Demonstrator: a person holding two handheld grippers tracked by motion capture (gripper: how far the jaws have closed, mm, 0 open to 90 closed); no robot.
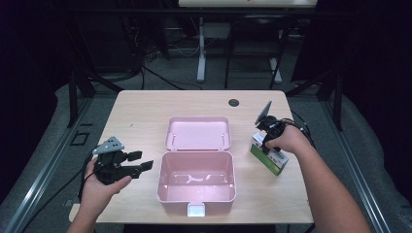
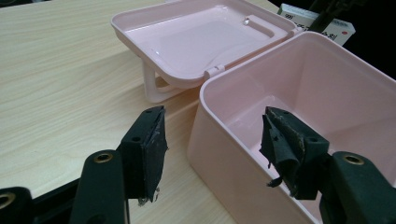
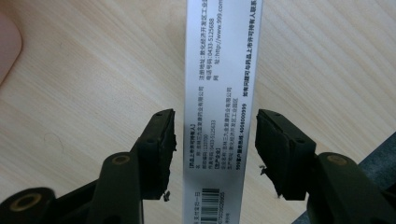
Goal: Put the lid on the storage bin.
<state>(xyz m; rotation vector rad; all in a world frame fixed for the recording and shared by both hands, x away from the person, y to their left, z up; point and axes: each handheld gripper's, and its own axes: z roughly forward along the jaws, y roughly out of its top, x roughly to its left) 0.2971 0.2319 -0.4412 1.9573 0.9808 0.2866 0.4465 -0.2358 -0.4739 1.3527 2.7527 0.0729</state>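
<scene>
at the table's (image 1: 145,104) right side, near its right edge: a small carton (image 1: 266,156), white with a green face, standing on its long side, well apart from the front edge; the right gripper (image 1: 266,137) above it, pointing down, jaws spread either side of the narrow white printed face (image 3: 219,93), a thin gap showing at each pad, not pressing; no earlier picture to compare; bare wood all round the carton in the right gripper view; centre of table: pink box (image 1: 197,187), open, hollow, its white latch (image 1: 196,210) at the front edge; its lid (image 1: 198,133) thrown back behind it, propped on its handle (image 2: 156,88); the box stands between the carton and the left gripper (image 1: 141,161); left gripper just beside the box's left wall, jaws wide apart, holding nothing, one pad (image 2: 285,144) over the box rim in its own view; wide bare table to the left and behind; a dark round hole (image 1: 233,102) near the far edge.
</scene>
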